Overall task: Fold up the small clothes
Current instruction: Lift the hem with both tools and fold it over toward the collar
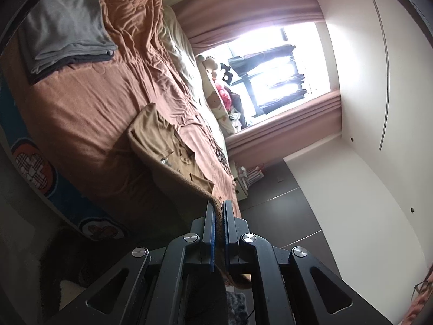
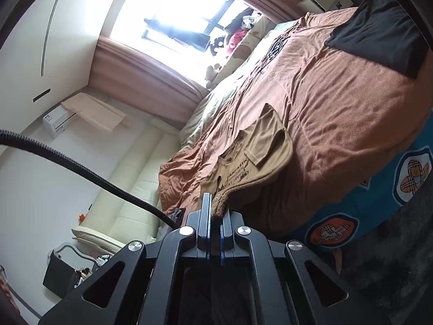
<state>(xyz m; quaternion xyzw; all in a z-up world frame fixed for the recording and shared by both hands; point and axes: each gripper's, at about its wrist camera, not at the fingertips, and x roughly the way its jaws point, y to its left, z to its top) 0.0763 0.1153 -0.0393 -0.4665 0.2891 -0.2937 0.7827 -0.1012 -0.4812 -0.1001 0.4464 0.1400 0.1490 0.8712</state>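
Note:
A tan T-shirt with dark printed lettering lies partly folded on the rust-brown bedspread, its sleeves turned inward. My left gripper is shut on one corner of its bottom hem, which lifts up off the bed to the fingers. In the right wrist view the same tan T-shirt rises from the bedspread to my right gripper, which is shut on the other hem corner. Both grippers hold the hem just above the near side of the bed.
A folded stack of grey clothes sits farther along the bed. A black garment lies at the other end. Soft toys line the window side. A blue patterned sheet covers the bed's side. A black cable crosses the right view.

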